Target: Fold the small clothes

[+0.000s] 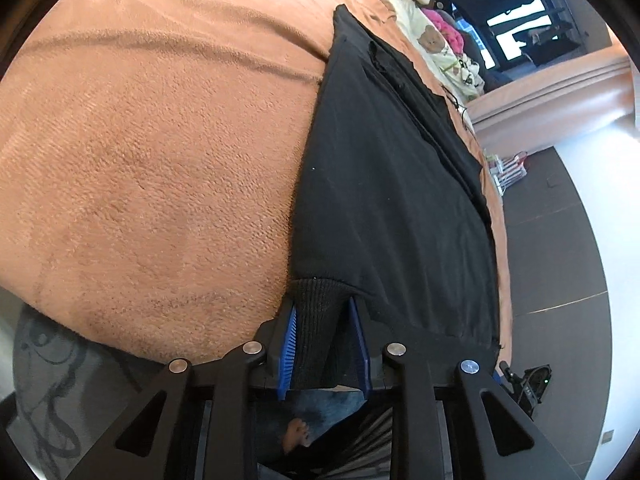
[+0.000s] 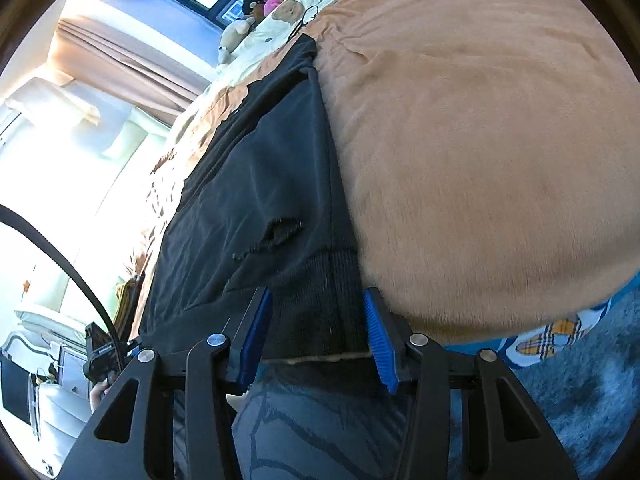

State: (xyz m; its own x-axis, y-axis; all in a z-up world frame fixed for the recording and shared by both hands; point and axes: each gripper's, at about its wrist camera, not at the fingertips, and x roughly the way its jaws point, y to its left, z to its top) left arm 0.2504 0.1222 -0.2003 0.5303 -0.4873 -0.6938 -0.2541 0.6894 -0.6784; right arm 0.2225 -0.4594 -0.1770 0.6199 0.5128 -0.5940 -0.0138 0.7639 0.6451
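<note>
My left gripper [image 1: 323, 312] has its blue-padded fingers [image 1: 290, 330] drawn in on a ribbed knit cuff [image 1: 318, 304] of the black garment [image 1: 380, 184], the pads pressing the ribbing from both sides, so I have that cuff firmly in hand at the near edge of the bed. My right gripper [image 2: 318, 300] stands wider, its blue pads [image 2: 378, 338] set either side of the other ribbed cuff [image 2: 334, 300]; the left pad touches the cloth, but from this angle I cannot tell whether the right pad truly bites the ribbing or only sits beside it. The garment lies stretched away from me over the orange fleece blanket [image 1: 152, 152], running from the near edge toward the far end of the bed, close along one side edge of the blanket. It looks like black jogging trousers laid flat, with a drawstring [image 1: 454, 98] trailing at the far end and a frayed hole [image 2: 280, 234] in the fabric just above the right cuff. At the far end of the bed sit a cream bear-print pillow [image 2: 286, 12], a pink plush [image 1: 444, 26] and a pale soft toy [image 2: 234, 36]. Beyond them is a dark-framed window [image 1: 516, 8] with a peach curtain [image 2: 132, 68].
</note>
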